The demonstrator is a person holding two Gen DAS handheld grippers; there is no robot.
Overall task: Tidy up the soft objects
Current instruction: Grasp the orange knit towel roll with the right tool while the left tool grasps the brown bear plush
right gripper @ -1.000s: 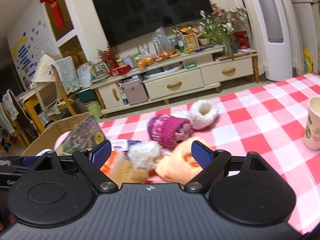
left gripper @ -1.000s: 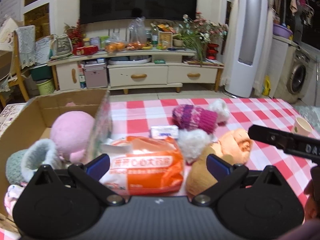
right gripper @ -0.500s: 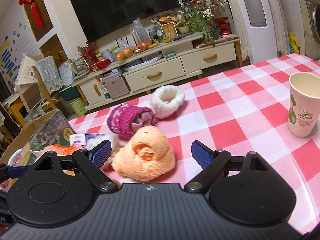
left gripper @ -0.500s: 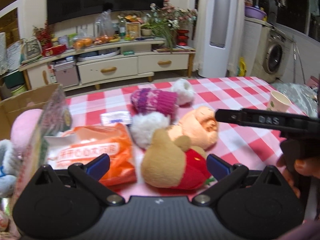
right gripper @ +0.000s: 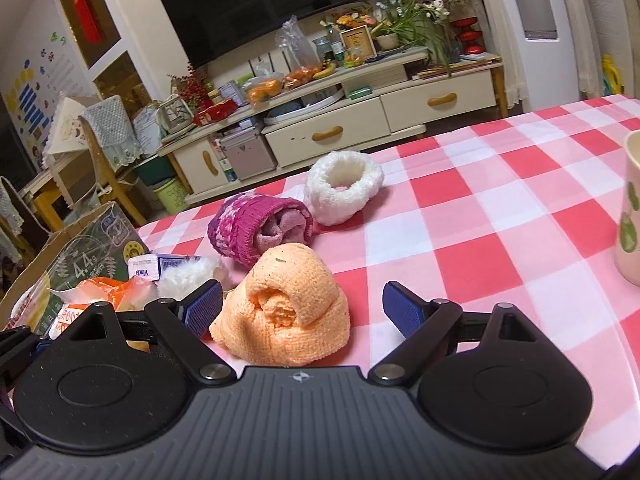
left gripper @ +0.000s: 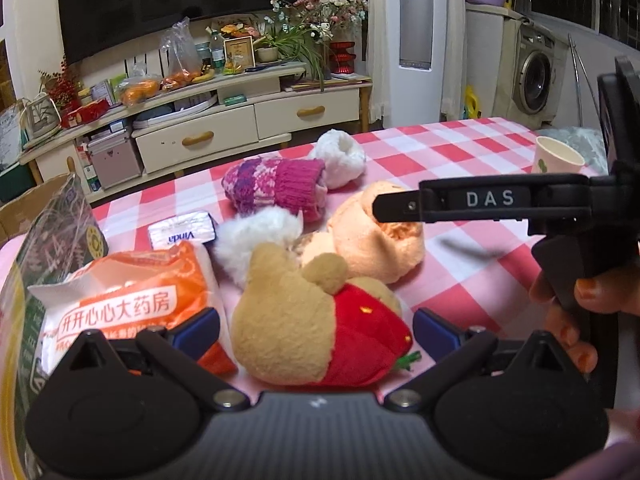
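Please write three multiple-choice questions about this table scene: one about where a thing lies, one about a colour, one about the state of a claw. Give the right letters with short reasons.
1. Where does the white fluffy ring lie, in the right wrist view?
A. Inside the paper cup
B. Beyond the purple knit hat, on the checked cloth
C. Under the orange packet

2. What colour is the rolled knit item between the right claw's fingers?
A. Green
B. Black
C. Peach orange

3. How is the left claw around the plush bear?
A. Open, one finger on each side
B. Shut tight on it
C. Out of view

Answers: 1 B, the ring sits past the hat. 2 C, its yarn is peach orange. 3 A, gaps show beside both blue pads.
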